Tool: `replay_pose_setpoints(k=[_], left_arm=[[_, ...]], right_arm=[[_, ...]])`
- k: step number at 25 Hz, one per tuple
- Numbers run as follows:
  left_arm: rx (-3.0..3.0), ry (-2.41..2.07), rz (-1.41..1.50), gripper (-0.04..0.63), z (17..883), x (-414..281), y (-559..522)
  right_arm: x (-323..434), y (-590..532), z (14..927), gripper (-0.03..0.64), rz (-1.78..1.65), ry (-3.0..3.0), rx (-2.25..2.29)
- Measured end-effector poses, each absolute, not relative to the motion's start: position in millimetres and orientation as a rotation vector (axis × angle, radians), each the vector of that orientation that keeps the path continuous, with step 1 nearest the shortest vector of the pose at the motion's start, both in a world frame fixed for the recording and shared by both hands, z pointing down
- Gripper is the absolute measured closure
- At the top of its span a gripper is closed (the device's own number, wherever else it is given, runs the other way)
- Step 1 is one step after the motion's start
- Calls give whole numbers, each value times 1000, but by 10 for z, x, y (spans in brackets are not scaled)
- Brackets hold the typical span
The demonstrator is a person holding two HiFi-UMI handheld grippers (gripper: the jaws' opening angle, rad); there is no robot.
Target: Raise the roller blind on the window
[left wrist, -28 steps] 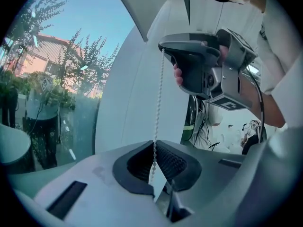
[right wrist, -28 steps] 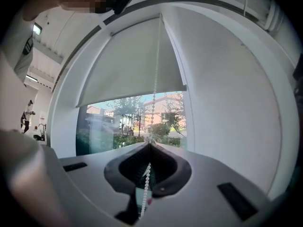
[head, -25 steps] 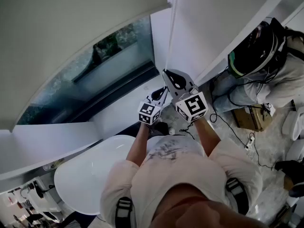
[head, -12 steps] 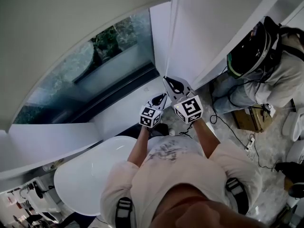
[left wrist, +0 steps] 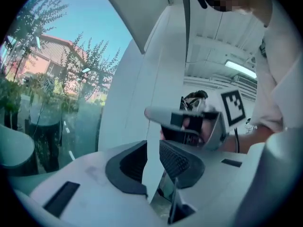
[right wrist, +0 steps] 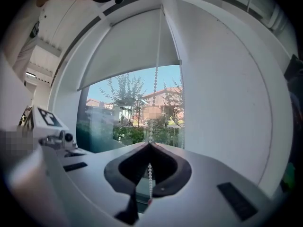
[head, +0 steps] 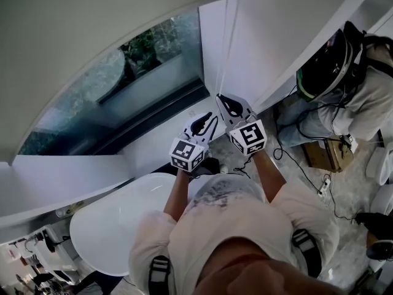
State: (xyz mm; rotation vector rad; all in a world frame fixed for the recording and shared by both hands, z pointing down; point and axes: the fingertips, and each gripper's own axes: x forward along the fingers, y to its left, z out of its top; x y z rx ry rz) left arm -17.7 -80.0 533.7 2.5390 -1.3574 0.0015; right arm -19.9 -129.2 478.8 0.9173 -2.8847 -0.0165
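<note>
The pale roller blind [right wrist: 128,46] covers the top of the window [head: 123,85]; trees and houses show through the glass below it. Its white bead chain [right wrist: 155,74] hangs down the right jamb into my right gripper [right wrist: 150,144], whose jaws are shut on it, with a short length of beads dangling behind the tips. In the head view the right gripper [head: 226,103] sits at the chain's lower end. My left gripper [head: 202,125] is just left of it and below; its jaws have just been opening. In the left gripper view its pads [left wrist: 177,160] stand apart with only white wall between them.
A person in a dark helmet [head: 325,66] crouches at the right by a cardboard box [head: 325,152], with cables and a power strip [head: 322,186] on the floor. A white round tub [head: 110,226] lies below the sill at the lower left.
The blind's lower edge has risen and more glass shows. My right gripper came down a little with the chain. My left gripper let go, opened and rose toward the camera.
</note>
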Motion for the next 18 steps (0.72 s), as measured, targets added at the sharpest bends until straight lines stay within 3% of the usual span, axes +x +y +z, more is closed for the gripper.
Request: replay_pose_setpoints(k=[8, 18], left_arm=[[2742, -1371, -103, 523, 4099, -243, -879], [2892, -1362, -86, 520, 3277, -82, -1196]], right_arm=[[-226, -1240, 4773, 555, -28, -2882, 925], [-251, -1137, 4779, 555, -37, -2892, 904]])
